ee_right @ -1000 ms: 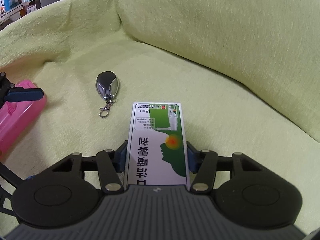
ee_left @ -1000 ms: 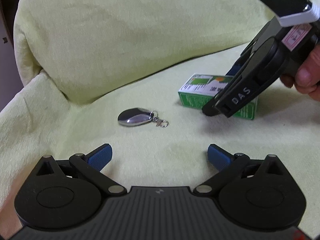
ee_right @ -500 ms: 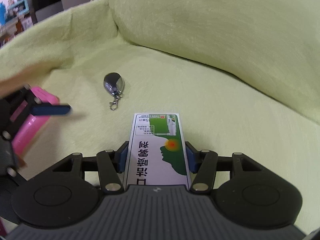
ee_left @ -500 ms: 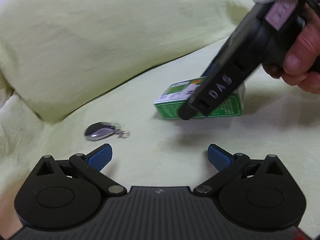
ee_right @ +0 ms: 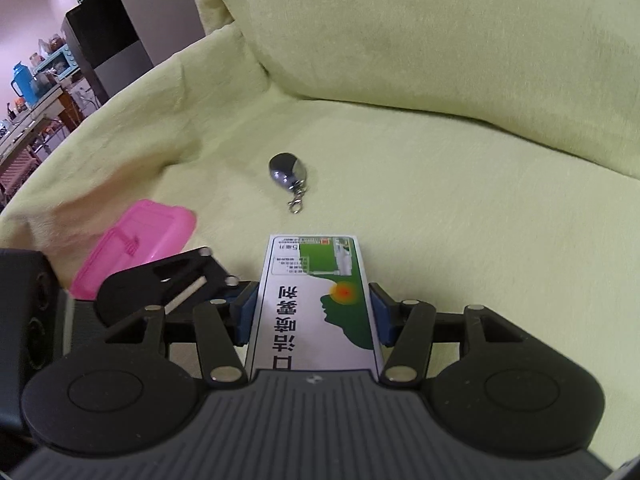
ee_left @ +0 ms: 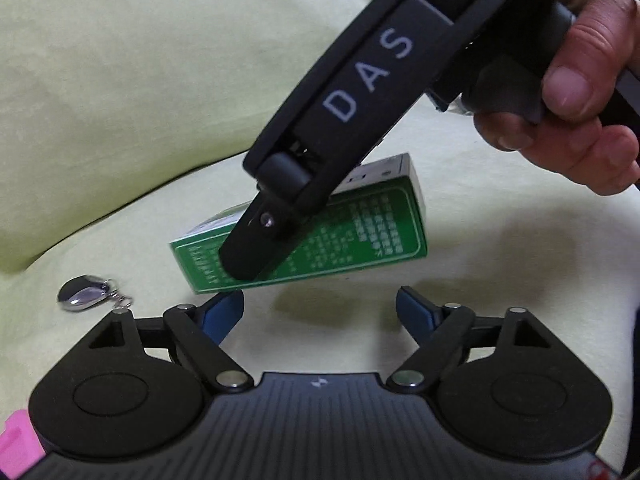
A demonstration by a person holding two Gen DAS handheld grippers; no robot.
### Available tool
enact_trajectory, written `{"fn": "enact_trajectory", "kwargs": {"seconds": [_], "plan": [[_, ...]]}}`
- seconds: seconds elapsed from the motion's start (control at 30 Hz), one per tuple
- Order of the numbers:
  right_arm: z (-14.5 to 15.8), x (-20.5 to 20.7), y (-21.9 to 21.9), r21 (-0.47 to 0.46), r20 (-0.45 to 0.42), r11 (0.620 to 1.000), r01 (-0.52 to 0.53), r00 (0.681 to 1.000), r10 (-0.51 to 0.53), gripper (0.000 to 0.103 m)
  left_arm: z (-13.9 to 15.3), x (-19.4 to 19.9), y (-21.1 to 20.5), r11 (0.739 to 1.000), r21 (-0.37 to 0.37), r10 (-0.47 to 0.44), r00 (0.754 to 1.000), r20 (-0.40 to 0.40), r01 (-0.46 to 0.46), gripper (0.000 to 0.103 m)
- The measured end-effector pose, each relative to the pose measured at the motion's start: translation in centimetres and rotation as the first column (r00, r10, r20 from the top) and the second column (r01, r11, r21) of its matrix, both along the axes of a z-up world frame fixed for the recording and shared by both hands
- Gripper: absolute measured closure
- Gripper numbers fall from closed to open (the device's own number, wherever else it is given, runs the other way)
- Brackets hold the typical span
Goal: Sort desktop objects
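The right gripper [ee_right: 313, 316], fingers clamped on the green-and-white box [ee_right: 316, 312], has carried it closer to the left gripper [ee_left: 319, 312]. The left fingers [ee_left: 222, 314] stay spread and empty, the key fob [ee_left: 82, 293] now further left.

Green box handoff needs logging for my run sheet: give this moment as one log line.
right gripper: shut on green box, lifted | left gripper: open, empty, below box | key fob: on yellow cover | pink case: left
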State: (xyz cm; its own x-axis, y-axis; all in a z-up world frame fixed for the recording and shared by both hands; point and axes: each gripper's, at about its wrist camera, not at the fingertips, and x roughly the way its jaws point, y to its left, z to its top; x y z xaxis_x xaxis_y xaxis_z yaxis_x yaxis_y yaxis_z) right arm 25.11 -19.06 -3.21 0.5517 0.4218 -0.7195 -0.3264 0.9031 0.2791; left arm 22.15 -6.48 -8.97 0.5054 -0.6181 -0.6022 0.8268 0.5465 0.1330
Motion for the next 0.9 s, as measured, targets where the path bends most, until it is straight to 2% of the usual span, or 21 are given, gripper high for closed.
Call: {"fn": "enact_trajectory", "kwargs": {"seconds": [0.23,0.57,0.9], "plan": [[-0.3,-1.1,-0.2,0.009,-0.01,1.0,-0.001,1.0,0.001,0.051,0.5,-0.1,0.3,0.999,-0.051,0.011,1.0,0.023,-0.01,0.02],[-0.4,-1.7,-0.4,-0.007,-0.041,1.0,-0.012,0.999,0.012,0.051,0.0,-0.5,-0.8,1.0,-0.014,-0.027,0.998,0.058,0.028,0.021],[0.4,-1.9,0.7,-0.095,-0.056,0.995,-0.044,0.998,0.039,0.051,-0.4,-0.2,-2.1,0.999,0.004,-0.042,0.995,0.086,0.042,0.021]]}}
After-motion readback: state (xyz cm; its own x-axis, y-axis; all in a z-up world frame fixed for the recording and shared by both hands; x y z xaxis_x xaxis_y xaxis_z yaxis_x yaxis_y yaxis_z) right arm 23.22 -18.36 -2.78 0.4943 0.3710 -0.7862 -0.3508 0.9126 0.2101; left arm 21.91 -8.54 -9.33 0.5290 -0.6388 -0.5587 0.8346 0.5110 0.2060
